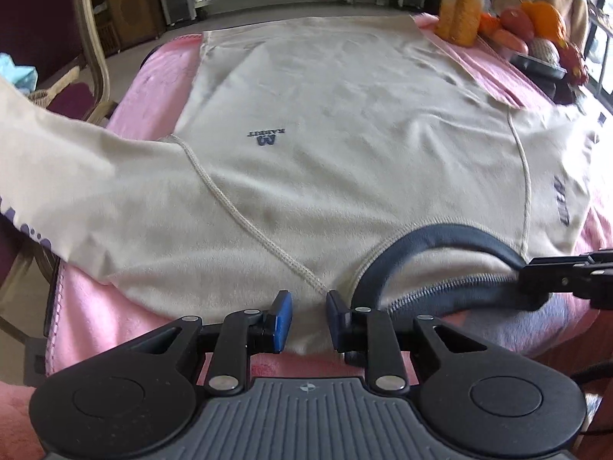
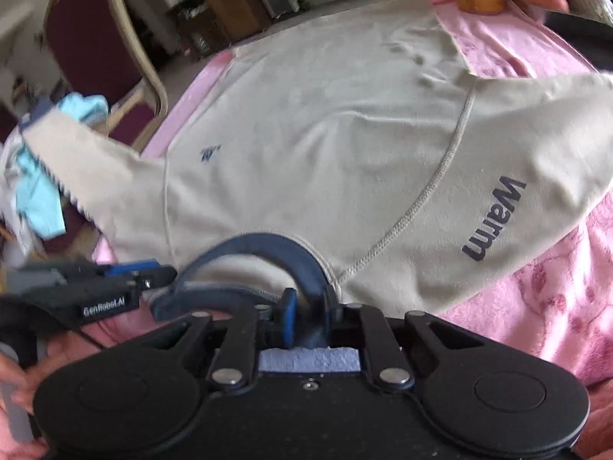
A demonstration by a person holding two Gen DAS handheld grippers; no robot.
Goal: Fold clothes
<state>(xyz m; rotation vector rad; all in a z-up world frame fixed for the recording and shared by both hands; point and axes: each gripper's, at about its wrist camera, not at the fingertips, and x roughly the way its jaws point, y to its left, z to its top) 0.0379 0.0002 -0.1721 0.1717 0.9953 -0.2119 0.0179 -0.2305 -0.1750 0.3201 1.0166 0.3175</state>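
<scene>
A cream long-sleeved shirt (image 1: 345,134) (image 2: 325,134) lies face up on a pink blanket (image 1: 153,76), its navy collar (image 1: 421,237) (image 2: 268,245) nearest me. The left gripper (image 1: 309,320) stands at the shirt's near shoulder edge, just left of the collar. Its blue pads (image 1: 281,318) are apart, with flat cream fabric showing between them. The right gripper (image 2: 308,314) is shut on the collar's right end, and shows in the left wrist view (image 1: 525,283) coming in from the right. One sleeve (image 1: 57,161) hangs off the table's left side. The other sleeve (image 2: 494,222) reads "Warm".
A tall orange-yellow object (image 1: 459,7) and a tray of fruit (image 1: 536,23) stand at the far right corner. A maroon chair (image 1: 88,38) (image 2: 95,38) is beside the table on the left, with light-blue clothes (image 2: 38,191) nearby. A hand (image 2: 23,375) holds the left gripper.
</scene>
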